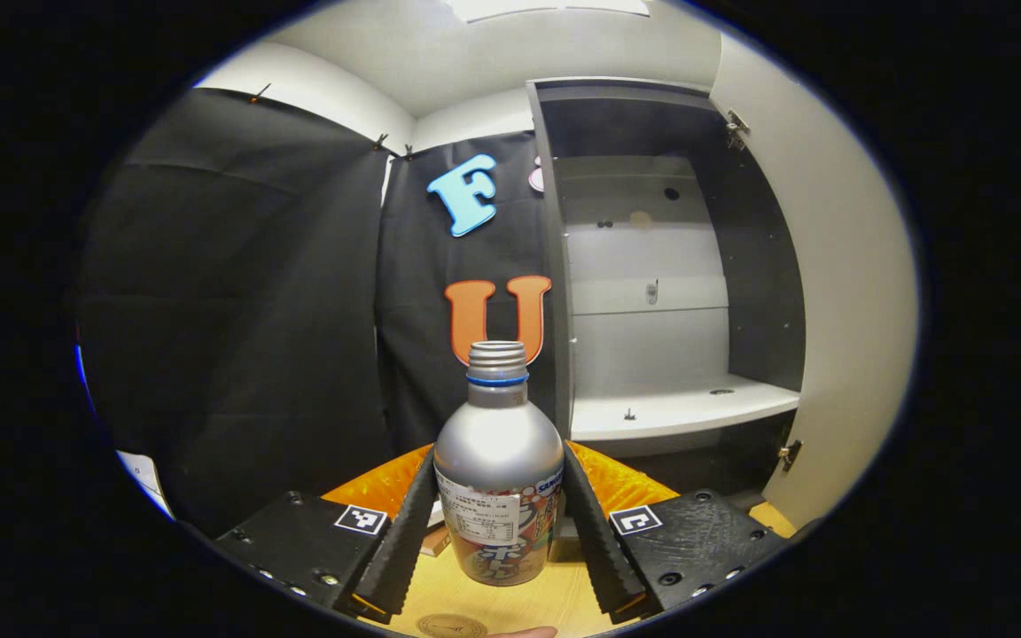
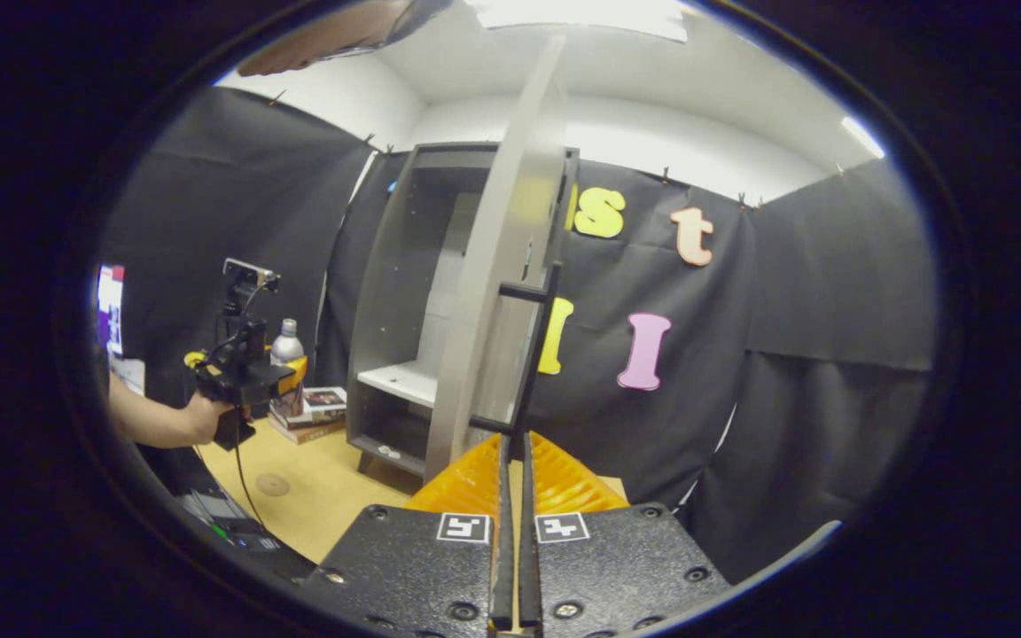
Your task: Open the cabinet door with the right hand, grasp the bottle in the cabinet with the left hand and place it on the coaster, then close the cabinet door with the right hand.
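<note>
Wooden tabletop [image 1: 555, 602] below: aluminium bottle [image 1: 499, 470] upright, clamped between left gripper [image 1: 499, 567] fingers, out of open cabinet [image 1: 679, 408]; coaster [image 1: 451, 626] just nearer than bottle base; right gripper [image 2: 513, 611] closed, empty, by door handle [image 2: 533, 354].

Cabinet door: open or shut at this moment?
Open. The cabinet door stands swung out edge-on, baring the white shelf; the bottle is already out, held in the left hand-held gripper.
</note>
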Demonstrator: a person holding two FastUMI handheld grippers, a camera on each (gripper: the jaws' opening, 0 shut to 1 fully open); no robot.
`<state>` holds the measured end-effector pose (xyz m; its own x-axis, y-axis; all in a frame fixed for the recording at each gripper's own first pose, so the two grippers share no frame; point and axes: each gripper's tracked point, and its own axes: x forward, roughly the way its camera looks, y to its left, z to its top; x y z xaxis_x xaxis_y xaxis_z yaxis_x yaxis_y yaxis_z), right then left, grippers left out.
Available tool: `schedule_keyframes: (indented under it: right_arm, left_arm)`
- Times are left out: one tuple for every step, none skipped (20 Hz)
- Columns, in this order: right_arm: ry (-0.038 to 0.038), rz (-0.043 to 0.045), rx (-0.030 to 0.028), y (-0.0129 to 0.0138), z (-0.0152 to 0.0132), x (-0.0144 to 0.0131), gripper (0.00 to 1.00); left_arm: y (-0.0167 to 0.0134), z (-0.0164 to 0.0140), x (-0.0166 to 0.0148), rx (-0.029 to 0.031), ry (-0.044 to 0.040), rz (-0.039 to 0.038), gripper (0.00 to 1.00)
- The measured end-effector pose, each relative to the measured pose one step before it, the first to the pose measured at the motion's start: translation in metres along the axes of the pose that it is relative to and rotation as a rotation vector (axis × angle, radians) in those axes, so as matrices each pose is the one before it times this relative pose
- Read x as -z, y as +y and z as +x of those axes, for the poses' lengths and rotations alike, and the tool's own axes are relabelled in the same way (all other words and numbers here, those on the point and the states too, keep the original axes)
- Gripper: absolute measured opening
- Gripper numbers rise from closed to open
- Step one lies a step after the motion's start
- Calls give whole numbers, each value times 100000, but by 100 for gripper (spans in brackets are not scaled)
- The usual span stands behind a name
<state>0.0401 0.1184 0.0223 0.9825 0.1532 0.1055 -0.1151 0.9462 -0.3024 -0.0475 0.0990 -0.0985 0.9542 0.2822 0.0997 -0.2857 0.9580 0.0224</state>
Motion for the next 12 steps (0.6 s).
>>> schedule_keyframes:
  right_arm:
    - [3769,-744,796,-232,-129,1199,6]
    - [3127,2351,687,-151,-213,1051,6]
    - [3020,3864,591,71,52,875,6]
    - [3203,2310,758,115,126,795,7]
    - [2656,668,862,-225,370,674,8]
    - [2149,386,1154,-208,202,804,11]
    - [2001,997,965,-143,308,964,8]
    - [2141,1142,801,-15,229,1062,8]
    - [1944,789,694,63,257,937,11]
    - [1783,307,772,79,139,873,8]
    - [1731,-68,389,129,133,736,8]
    - [1447,-140,-197,437,211,585,8]
  left_arm:
    - [742,-369,1301,-1960,-58,-965,76]
    - [452,-485,1469,-1530,302,-494,76]
    - [611,-426,1384,-1605,538,83,76]
    - [318,-430,1394,-669,802,35,76]
    - [188,-321,1594,-335,1471,-42,76]
    - [300,-298,1453,-93,1078,-142,76]
    - [176,-240,1545,154,598,114,76]
    - [138,-129,1556,192,1025,44,76]
    - [177,-34,1780,-443,1238,-152,76]
    - [288,-7,1594,-260,875,-282,76]
    - [288,65,1272,-985,240,440,76]
    - [632,31,1323,-1215,1054,508,76]
